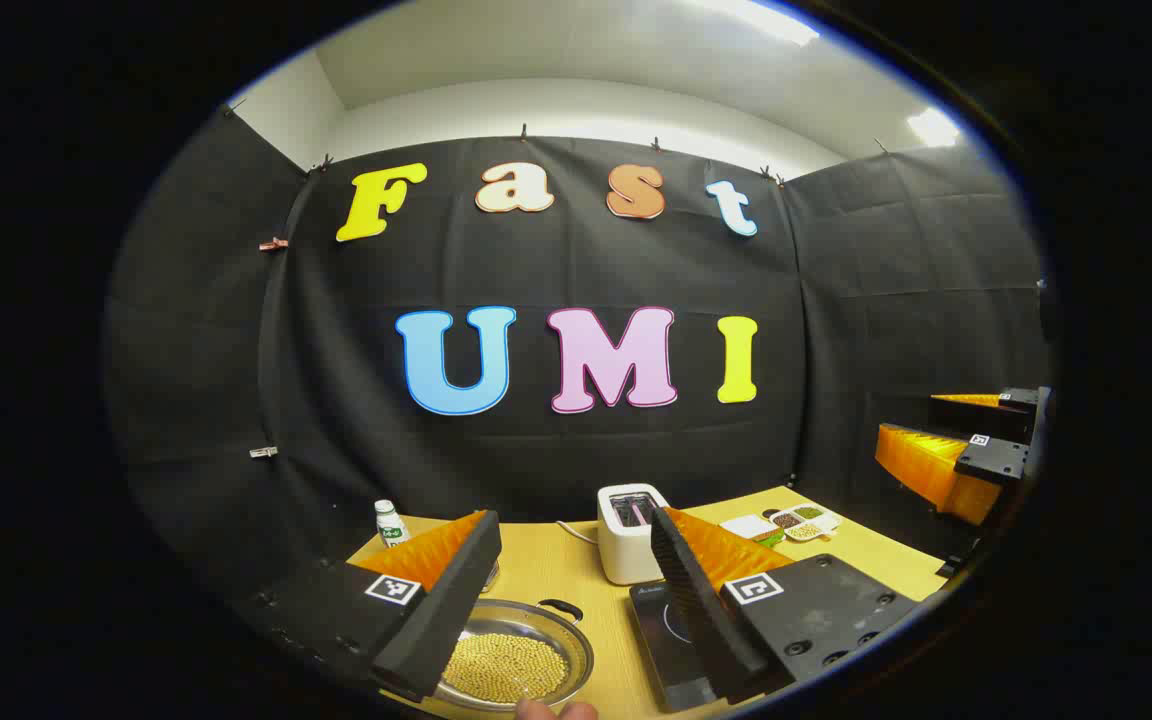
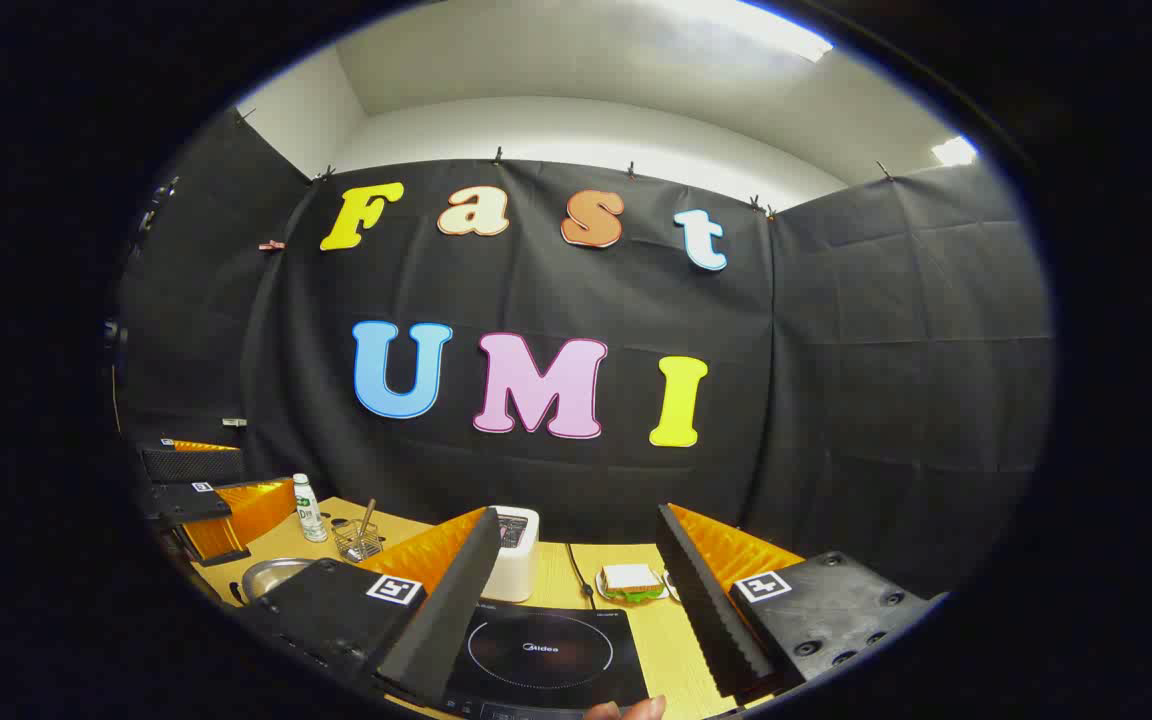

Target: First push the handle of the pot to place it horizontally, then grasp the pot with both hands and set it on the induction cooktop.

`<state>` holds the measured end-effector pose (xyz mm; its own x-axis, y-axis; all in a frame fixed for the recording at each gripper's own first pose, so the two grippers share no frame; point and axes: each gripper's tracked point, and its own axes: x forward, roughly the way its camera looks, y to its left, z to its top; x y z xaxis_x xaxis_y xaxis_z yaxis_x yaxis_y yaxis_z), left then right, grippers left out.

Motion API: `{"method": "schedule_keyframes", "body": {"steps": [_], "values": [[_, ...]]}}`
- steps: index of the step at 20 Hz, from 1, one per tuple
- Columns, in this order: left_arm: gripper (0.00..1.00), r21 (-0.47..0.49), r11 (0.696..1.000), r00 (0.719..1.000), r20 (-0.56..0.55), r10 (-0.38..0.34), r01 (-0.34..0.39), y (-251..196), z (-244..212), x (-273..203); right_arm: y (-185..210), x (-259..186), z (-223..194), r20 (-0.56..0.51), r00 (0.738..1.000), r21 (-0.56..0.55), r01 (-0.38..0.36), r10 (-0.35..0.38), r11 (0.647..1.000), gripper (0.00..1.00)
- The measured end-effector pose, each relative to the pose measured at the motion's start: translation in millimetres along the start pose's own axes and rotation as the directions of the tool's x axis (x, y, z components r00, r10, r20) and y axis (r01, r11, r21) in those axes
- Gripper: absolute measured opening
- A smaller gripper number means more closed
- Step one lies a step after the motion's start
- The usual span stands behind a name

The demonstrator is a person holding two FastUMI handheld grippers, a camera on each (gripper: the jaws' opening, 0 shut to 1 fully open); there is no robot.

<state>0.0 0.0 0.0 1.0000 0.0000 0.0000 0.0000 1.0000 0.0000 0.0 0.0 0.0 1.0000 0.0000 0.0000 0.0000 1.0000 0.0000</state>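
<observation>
Hovering above the near edge of the table (image 1: 576, 565), the left gripper (image 1: 561, 600) has its fingers spread wide with nothing between them. Below it sits the pot (image 1: 516, 665), full of small yellow beans, with one handle (image 1: 561, 607) on its far rim. To the pot's right lies the cooktop (image 1: 671, 625), just beside it, with a toaster (image 1: 629, 535) behind. The right gripper (image 2: 576, 605), also spread, hangs over the cooktop (image 2: 541, 650); the pot (image 2: 271, 575) lies to the left.

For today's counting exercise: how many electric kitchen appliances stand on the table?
2: a white toaster at the back near the cloth wall, and a black induction cooktop in front of it. Others may be hidden.
</observation>
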Motion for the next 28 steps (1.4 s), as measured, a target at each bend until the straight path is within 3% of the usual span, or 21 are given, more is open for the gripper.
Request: {"method": "schedule_keyframes", "body": {"steps": [20,21,25,27,28], "values": [[0.94,-0.008,1.000,1.000,0.013,0.012,-0.012,5,0,5,0,7,1,0.011,1.000,-0.031,-0.006,0.007,0.999,0.97],[0.87,-0.008,1.000,1.000,0.013,0.013,-0.013,7,0,4,1,7,1,0.011,1.000,-0.034,-0.007,0.007,0.999,0.97],[0.36,-0.012,1.000,1.000,-0.008,0.013,-0.013,14,-6,-1,5,6,-1,0.011,1.000,-0.051,-0.017,0.017,0.999,0.97],[0.11,-0.001,0.998,0.996,-0.059,-0.061,0.061,2,-23,-1,8,5,-2,0.008,1.000,-0.056,-0.022,0.022,0.998,0.97],[0.05,0.013,0.996,0.992,-0.092,-0.082,0.083,2,-35,-1,10,5,-2,0.006,1.000,-0.057,-0.024,0.025,0.998,0.97]]}}
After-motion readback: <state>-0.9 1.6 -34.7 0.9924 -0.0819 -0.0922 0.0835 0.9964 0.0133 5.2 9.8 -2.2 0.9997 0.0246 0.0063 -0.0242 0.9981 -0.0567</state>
